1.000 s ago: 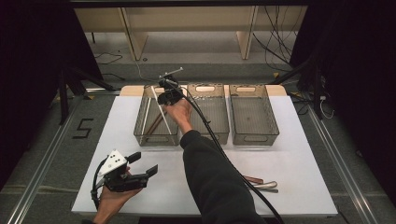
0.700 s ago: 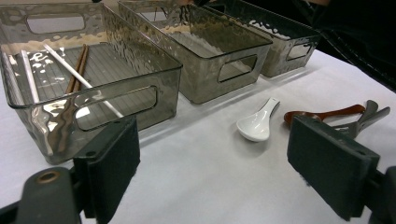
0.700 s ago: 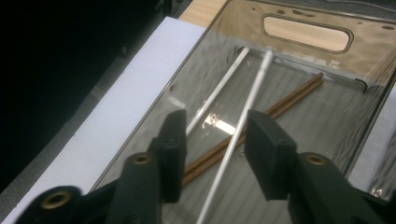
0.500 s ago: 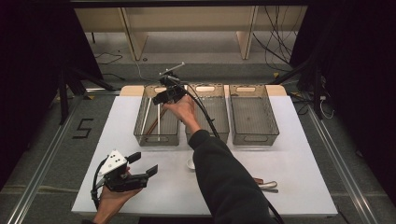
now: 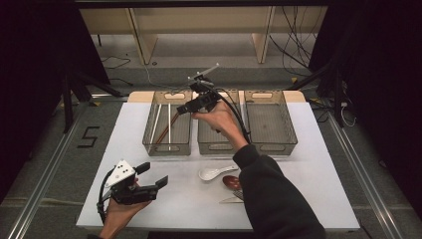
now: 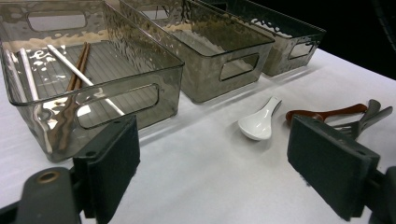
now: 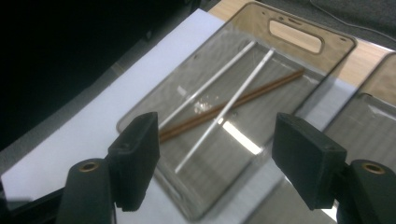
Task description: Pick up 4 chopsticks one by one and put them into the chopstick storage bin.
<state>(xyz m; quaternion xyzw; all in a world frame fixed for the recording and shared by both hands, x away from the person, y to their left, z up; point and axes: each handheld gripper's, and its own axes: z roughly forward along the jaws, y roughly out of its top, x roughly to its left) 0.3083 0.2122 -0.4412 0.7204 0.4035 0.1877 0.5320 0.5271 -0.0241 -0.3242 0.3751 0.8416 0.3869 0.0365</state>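
The chopsticks [image 7: 219,112] lie flat on the floor of the left bin [image 5: 149,137], the leftmost of three clear smoky bins standing side by side at the far half of the white table [image 5: 124,149]: two white sticks and a brown pair, crossing each other at shallow angles along the bin's length. Nothing holds them.

Directly above them, the right claw [image 5: 188,107] hangs over the left bin's right wall, tilted downward toward its floor. Its jaws have just been opening and now stand wide apart with nothing between them; in the right gripper view the chopsticks show in the gap between the two black pads, well below. The right hand [image 5: 219,118] reaches out from a dark sleeve across the middle bin [image 5: 209,147], the cable trailing back along the forearm.

The left claw [image 5: 152,175] is held low over the near left part of the table, level, pointing toward the bins, jaws wide and empty.

The middle bin and the right bin [image 5: 293,132] hold nothing that can be made out. On the table in front of them lie a white spoon [image 6: 259,125], a brown spoon [image 6: 322,113] just beside it, and a grey metal utensil [image 6: 369,116] touching the brown one.
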